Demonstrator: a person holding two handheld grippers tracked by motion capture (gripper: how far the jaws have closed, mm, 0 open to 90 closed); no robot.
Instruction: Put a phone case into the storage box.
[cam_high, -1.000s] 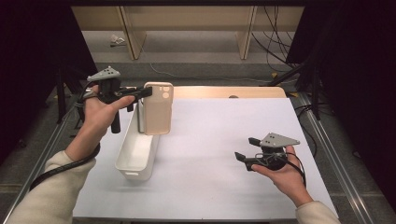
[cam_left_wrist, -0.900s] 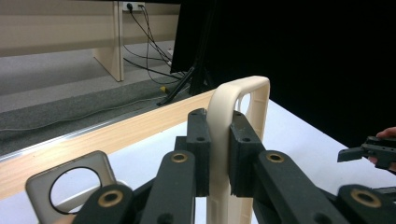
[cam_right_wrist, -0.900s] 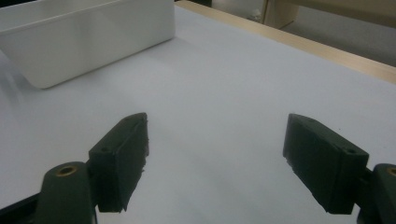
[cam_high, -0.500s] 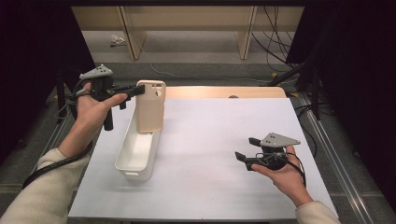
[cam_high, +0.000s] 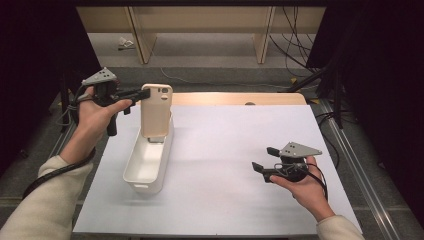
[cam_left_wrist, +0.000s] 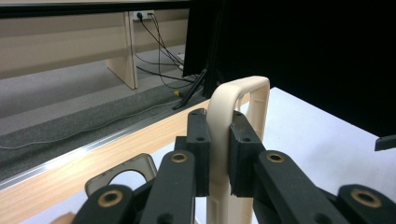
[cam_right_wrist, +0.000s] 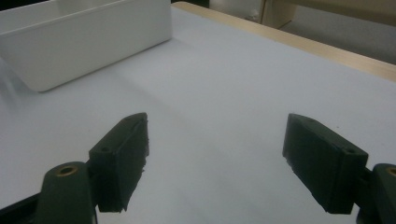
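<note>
The left tool (cam_high: 145, 93), held level, clamps a beige phone case (cam_high: 156, 110) upright above the white bin (cam_high: 145, 167), while the right tool (cam_high: 263, 161) rests apart-jawed well right of it.

A light wooden table (cam_high: 280, 98) carries the things, and a large white rectangular sheet (cam_high: 235, 165) covers nearly all of its top, leaving a bare wooden strip along the far edge. A long white plastic tub (cam_high: 145, 167) stands directly on the sheet, close to the table's left edge, lying lengthwise from far to near. The rest of the sheet is plain white surface.
</note>
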